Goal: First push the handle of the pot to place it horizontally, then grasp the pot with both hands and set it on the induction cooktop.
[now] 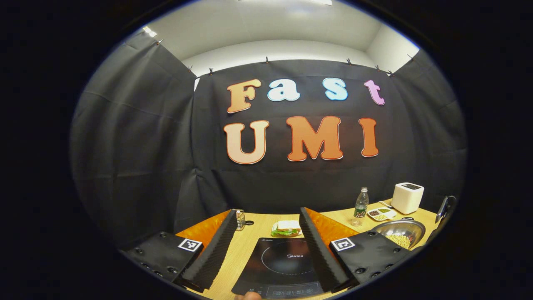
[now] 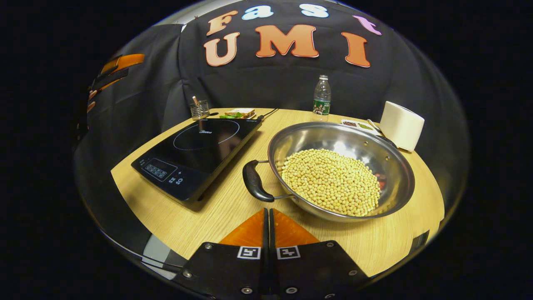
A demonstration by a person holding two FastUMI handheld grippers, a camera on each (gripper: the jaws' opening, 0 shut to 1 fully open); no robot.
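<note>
On the wooden surface [image 2: 216,208], the steel pot [image 2: 395,166] full of soybeans [image 2: 329,181] sits just right of the cooktop [image 2: 200,154], its black handle [image 2: 254,181] facing the right gripper [image 2: 268,216], jaws closed and empty. The left gripper [image 1: 266,246] hovers above the cooktop, jaws wide apart.

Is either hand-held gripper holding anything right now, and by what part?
Nothing is held. Left hand-held gripper is open above the cooktop; right hand-held gripper is shut empty, short of the pot handle.
</note>
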